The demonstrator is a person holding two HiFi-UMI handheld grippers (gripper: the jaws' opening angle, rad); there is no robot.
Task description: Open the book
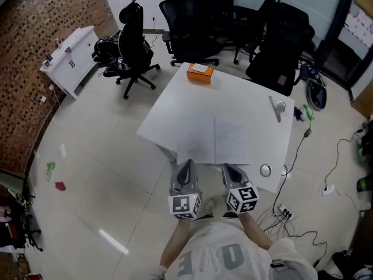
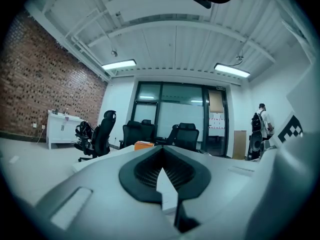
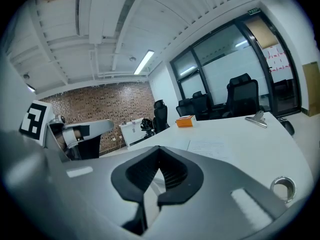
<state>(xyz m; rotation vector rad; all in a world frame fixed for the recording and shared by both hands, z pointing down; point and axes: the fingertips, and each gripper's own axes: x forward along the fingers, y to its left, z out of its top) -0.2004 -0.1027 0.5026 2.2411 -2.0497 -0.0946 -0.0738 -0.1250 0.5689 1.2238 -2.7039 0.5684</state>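
The book (image 1: 215, 137) lies spread open and flat on the white worktop (image 1: 175, 107), close to the edge nearest me. Its two pale pages (image 3: 216, 146) sit side by side, with the centre fold running away from me. In the right gripper view they lie level and faintly printed, and I can see nothing lifting or curling. I judge the task done: the book is open and both halves rest down on their own. At most, what is left is to draw my hands clear.

Neither tool is on the book. The left tool (image 1: 186, 169) and the right tool (image 1: 232, 172) hang side by side over the worktop's near edge, just short of the book's near side. Both gripper views look across the surface from above it, so I read both tools as lifted off it. The left tool is pinched closed, its dark pads meeting at the tips with nothing between them. The right tool is the same, closed on nothing.

Further out on the worktop, an orange box (image 1: 200, 73) sits at the far edge. A metal clip (image 1: 275, 107) lies off to the right, and a small ring (image 1: 266, 170) rests by the near right corner. All three are well apart from the book. Beyond the worktop stand black office chairs (image 1: 135, 45). A white cabinet (image 1: 70, 57) stands by the brick wall, and cables trail over the floor on my right.
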